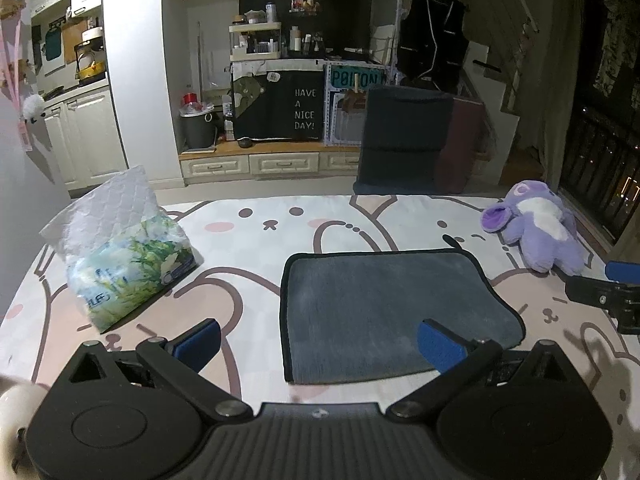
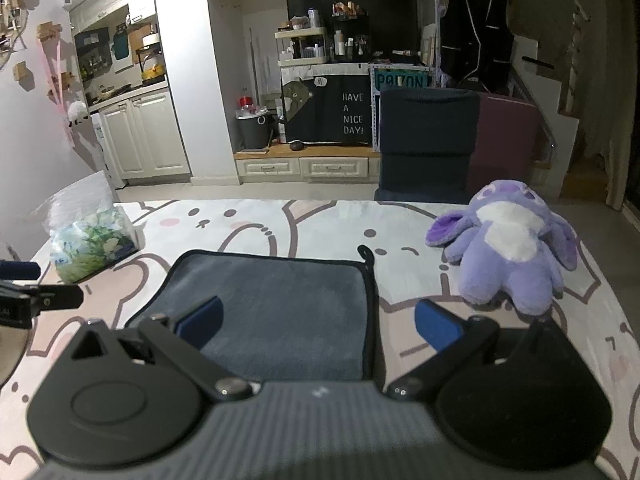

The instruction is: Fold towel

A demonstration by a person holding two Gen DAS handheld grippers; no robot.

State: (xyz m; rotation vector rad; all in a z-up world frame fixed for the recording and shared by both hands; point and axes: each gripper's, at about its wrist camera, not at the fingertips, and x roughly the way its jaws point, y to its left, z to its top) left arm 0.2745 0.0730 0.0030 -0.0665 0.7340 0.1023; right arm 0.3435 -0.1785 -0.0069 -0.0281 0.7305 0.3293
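A grey towel with a black border [image 1: 392,312] lies flat on the bunny-print table cover; it also shows in the right wrist view [image 2: 280,312]. A small black hanging loop [image 2: 366,254] sticks out at its far right corner. My left gripper [image 1: 320,344] is open and empty, hovering over the towel's near left corner. My right gripper [image 2: 318,326] is open and empty, over the towel's near right edge. The right gripper also shows at the right edge of the left wrist view [image 1: 612,292]. The left gripper shows at the left edge of the right wrist view [image 2: 36,296].
A tissue pack [image 1: 128,264] stands on the table to the left of the towel. A purple plush toy [image 2: 508,248] lies to the right. The table cover [image 1: 256,264] ends at a far edge, with a dark chair [image 1: 404,140] and cabinets beyond.
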